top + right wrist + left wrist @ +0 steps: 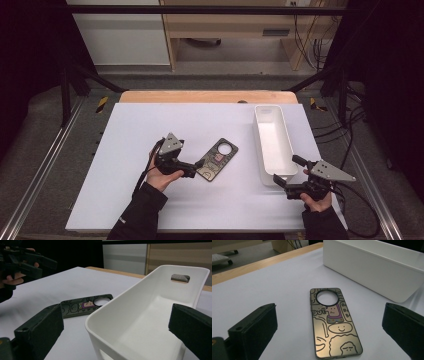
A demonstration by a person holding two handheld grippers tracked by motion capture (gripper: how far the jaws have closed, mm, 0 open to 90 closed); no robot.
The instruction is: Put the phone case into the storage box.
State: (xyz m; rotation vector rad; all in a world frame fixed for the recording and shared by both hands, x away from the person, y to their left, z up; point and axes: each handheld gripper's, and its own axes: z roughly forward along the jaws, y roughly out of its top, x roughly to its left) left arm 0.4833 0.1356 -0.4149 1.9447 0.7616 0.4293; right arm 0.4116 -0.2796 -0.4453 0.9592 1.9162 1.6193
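Note:
A phone case [217, 160] with cartoon doodles and a round camera hole lies flat on the white table top [125, 200]. My left gripper [187, 162] is just left of its near end, open, jaws spread wide. In the left gripper view the case [334, 325] lies straight ahead of the open left gripper [329, 322], untouched. A long white bin [272, 142] stands to the right. My right gripper [286, 170] is open at the bin's near end. In the right gripper view, the right gripper [115, 322] has its jaws on either side of the empty bin [150, 315], with the case [85, 305] beyond.
The table's wooden back edge [200, 96] runs behind the white top. Dark frame rails and cables flank the table. The left gripper [27, 261] and its hand show far off in the right gripper view. The bin [372, 270] sits beyond the case.

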